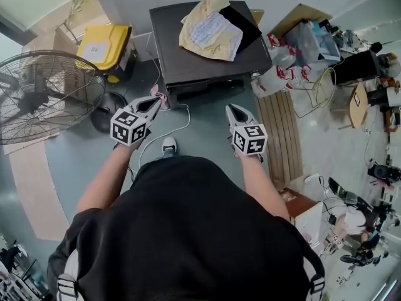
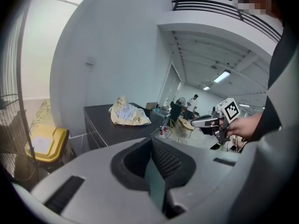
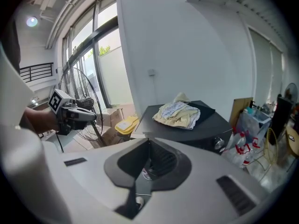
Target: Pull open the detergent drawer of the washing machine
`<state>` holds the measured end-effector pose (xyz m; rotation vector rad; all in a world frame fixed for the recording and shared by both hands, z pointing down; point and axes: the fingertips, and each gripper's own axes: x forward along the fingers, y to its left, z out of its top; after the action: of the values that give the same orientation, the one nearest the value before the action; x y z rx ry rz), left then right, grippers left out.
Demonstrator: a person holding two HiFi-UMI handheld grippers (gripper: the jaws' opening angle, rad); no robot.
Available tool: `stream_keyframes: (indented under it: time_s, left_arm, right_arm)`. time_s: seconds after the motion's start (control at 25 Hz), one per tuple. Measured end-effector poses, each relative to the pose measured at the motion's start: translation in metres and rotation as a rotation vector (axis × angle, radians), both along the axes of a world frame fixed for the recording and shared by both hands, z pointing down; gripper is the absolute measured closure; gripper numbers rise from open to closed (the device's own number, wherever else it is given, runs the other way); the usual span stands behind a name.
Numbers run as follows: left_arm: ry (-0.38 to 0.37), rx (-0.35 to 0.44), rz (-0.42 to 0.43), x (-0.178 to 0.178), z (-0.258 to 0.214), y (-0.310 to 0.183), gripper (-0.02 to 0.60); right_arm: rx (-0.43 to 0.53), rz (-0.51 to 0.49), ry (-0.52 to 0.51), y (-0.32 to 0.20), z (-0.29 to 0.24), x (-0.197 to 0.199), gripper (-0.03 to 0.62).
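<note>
Left gripper point(image 1: 152, 103) and right gripper point(image 1: 233, 110) are pinched closed, empty, short of the washing machine point(image 1: 188, 58); I'd open one before grabbing the drawer

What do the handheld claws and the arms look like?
Left claw and right claw match: pale grey shells tapering to dark-lined pointed tips, each carrying a white cube with black square markers. The person wears a black short-sleeved top.
</note>
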<state>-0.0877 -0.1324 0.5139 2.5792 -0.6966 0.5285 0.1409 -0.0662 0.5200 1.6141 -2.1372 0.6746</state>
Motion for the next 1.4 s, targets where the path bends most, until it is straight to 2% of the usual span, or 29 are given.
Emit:
stream_keyframes:
  time_s: [0.36,0.76,1.16,1.4]
  left_arm:
    - [0.002,-0.014,0.05,-0.008,0.01,-0.036,0.571]
    - [0.007,-0.009,0.099,-0.014,0.008,-0.046,0.571]
    - [-0.03,-0.038,0.038,-0.023,0.024,-0.042,0.571]
    - [-0.055,-0.05,-0.027,-0.018,0.03,-0.039,0.57]
  right_arm:
    - [-0.002,0.027,0.011,-0.036,0.0,-0.017,0.585]
    - [-0.009,0.068,0.014,-0.041,-0.001,-0.025,0.585]
    - [-0.041,0.025,-0.001,-0.044,0.025,-0.013,0.583]
    - [-0.072,-0.055,0.0,-0.048,0.042,-0.003,0.565]
